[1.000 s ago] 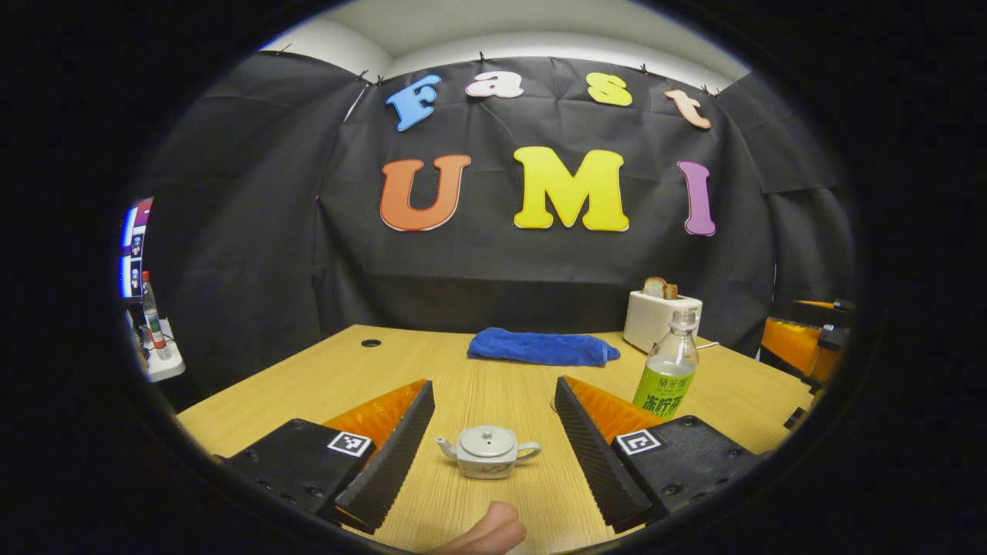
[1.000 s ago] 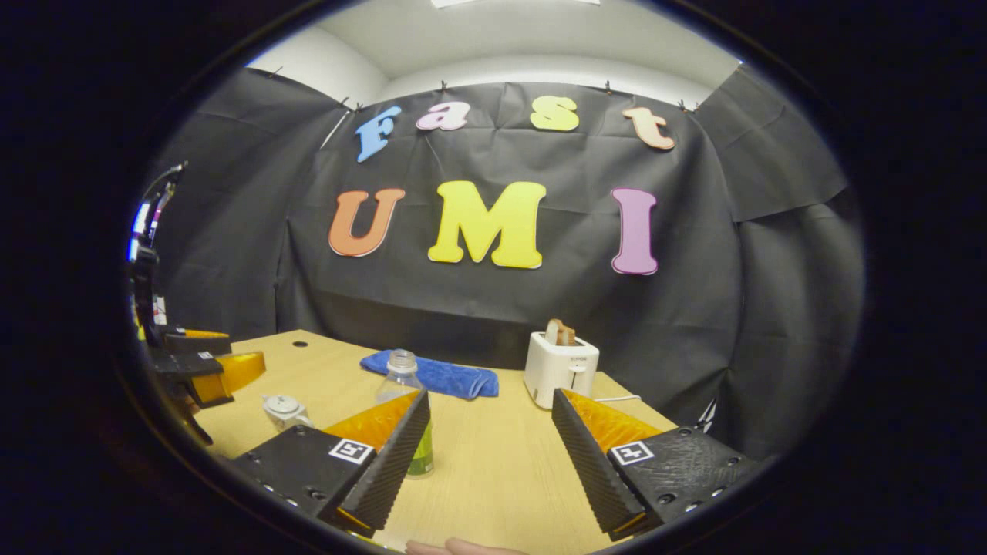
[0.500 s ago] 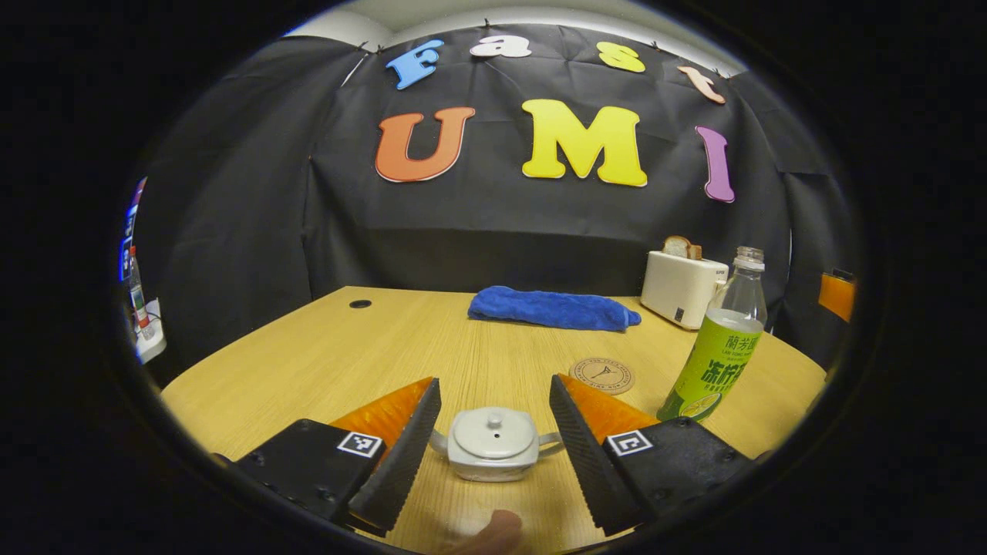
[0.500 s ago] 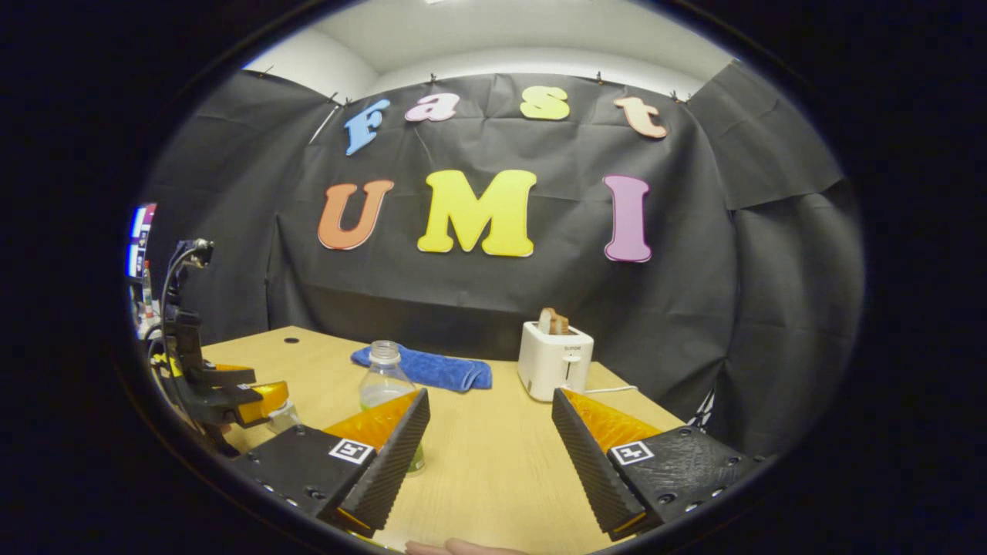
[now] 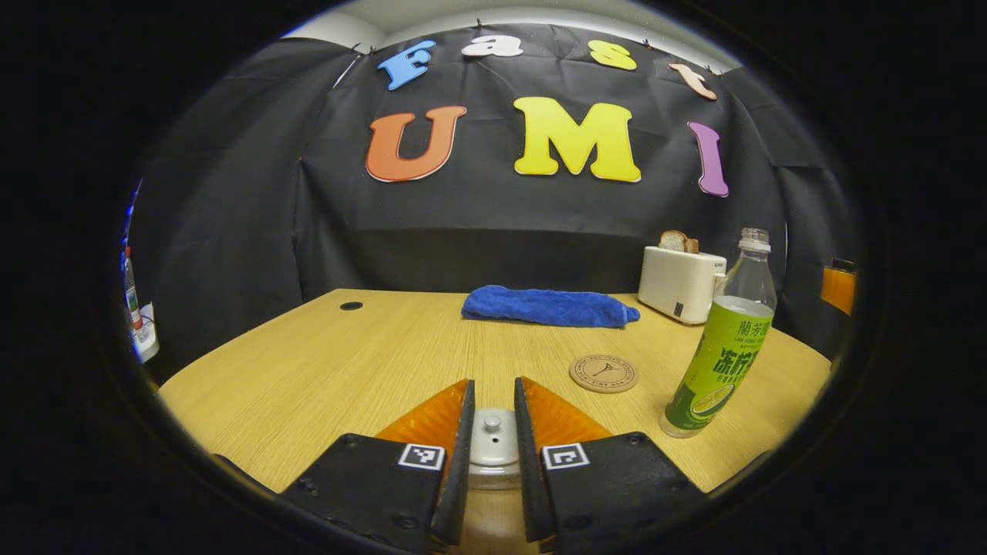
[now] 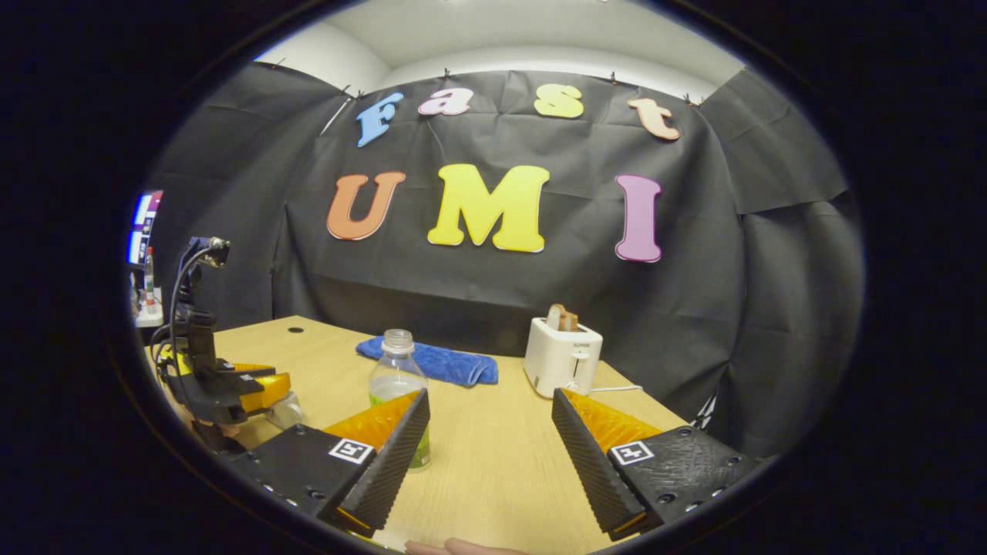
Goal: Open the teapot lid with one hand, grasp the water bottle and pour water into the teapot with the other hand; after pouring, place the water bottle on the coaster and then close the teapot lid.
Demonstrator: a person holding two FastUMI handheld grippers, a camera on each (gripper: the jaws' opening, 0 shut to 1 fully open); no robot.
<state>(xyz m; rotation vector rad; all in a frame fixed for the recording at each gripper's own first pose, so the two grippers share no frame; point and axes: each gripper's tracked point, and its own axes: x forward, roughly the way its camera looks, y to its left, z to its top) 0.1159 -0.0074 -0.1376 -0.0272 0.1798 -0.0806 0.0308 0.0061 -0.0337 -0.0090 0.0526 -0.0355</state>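
Risk sits mostly with the teapot lid [image 5: 491, 432] at the bottom centre of the left gripper view. The left gripper [image 5: 491, 462] has its jaws drawn in narrow on either side of the lid, but whether both fingers actually press on it cannot be told, since the contact is hidden behind the fingers. If they bear on the lid's sloping dome instead of its small knob, the smooth ceramic would likely slide out on the lift, or the lid could drop back and chip. If the fingers reach lower and pinch the teapot [image 5: 493, 472] body as well, the whole pot would probably rise or tip rather than open.

The water bottle [image 5: 723, 347] stands upright and uncapped at the right of that view, with the coaster [image 5: 604, 373] just to its left on the table [image 5: 324, 370]. In the right gripper view the bottle [image 6: 400, 385] rises at lower centre-left, partly behind one finger of the right gripper [image 6: 491, 455], whose jaws stand wide and hold nothing. An approach from this angle could clip the bottle and knock it over, spilling from the open neck. The left gripper [image 6: 254, 389] shows at the lower left there, near enough that the two tools might collide during the pour.
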